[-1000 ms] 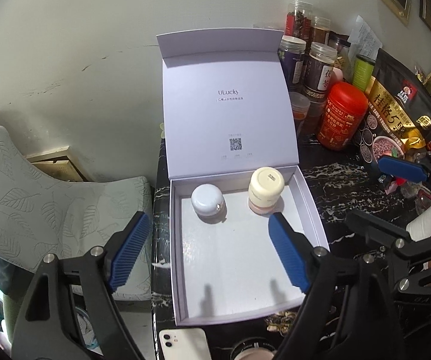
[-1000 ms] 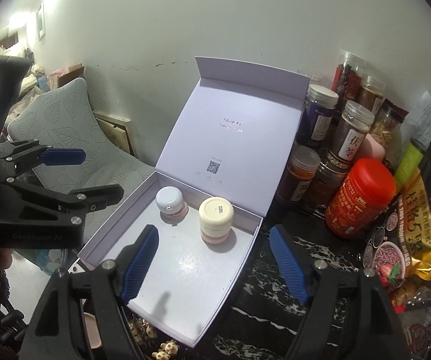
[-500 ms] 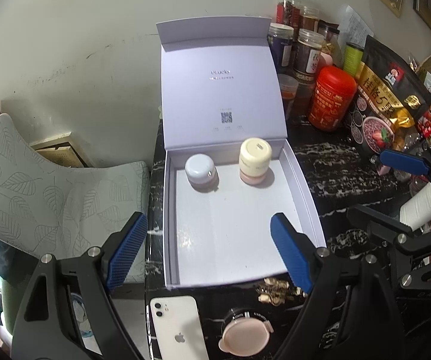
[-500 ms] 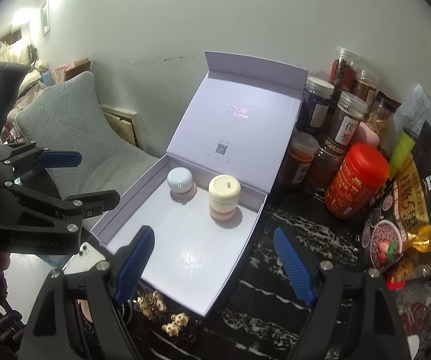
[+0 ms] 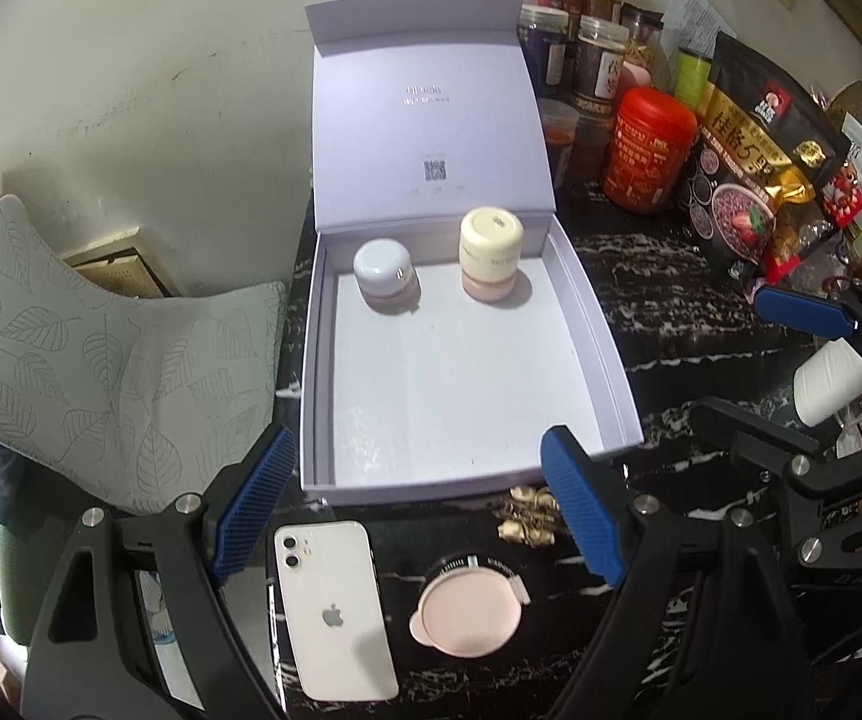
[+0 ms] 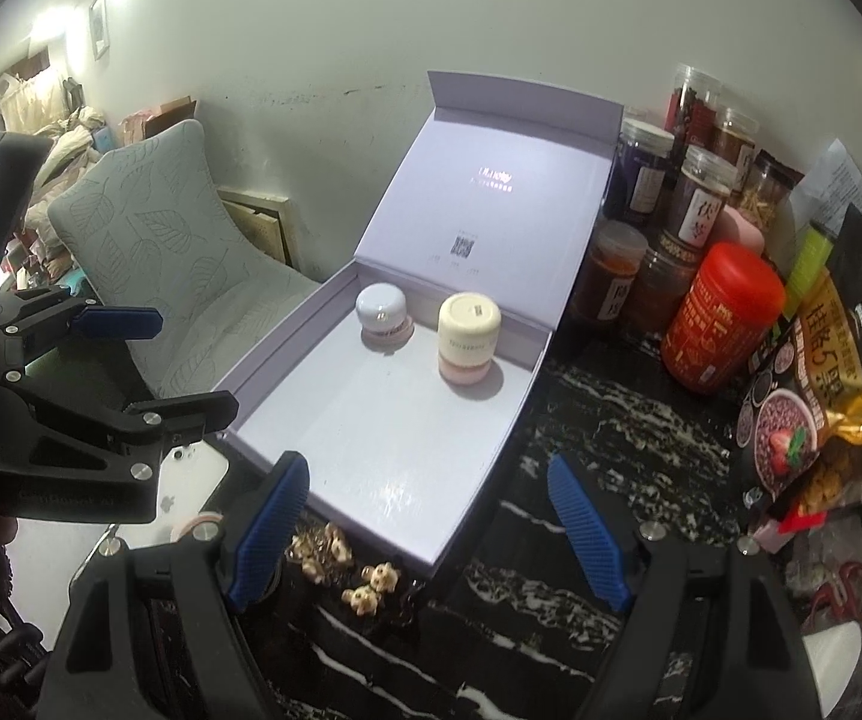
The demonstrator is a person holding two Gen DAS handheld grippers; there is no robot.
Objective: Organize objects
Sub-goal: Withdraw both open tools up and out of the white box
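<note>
An open lavender gift box point(image 5: 602, 360) point(image 6: 287, 354) sits on the black marble counter with its lid upright. Inside at the back stand a small white jar point(image 5: 384, 276) point(image 6: 382, 313) and a taller cream jar point(image 5: 490, 252) point(image 6: 468, 336). In front of the box lie a white phone point(image 5: 335, 606), a round pink compact point(image 5: 468, 612) and small beige trinkets point(image 5: 528, 519) point(image 6: 344, 564). My left gripper point(image 5: 416, 510) is open and empty above the box's front edge. My right gripper point(image 6: 431, 531) is open and empty over the box's near right corner.
Jars point(image 6: 701, 204), a red canister point(image 5: 647, 150) point(image 6: 722, 318) and a black oatmeal bag point(image 5: 749, 168) point(image 6: 821, 372) crowd the counter to the right of the box. A grey leaf-pattern cushion point(image 5: 89, 360) point(image 6: 173, 246) sits to the left. A white roll point(image 5: 830, 381) lies at far right.
Both grippers have drawn back and up from the box. The phone, pink compact and trinkets in front of it have come into view. Both stay open.
</note>
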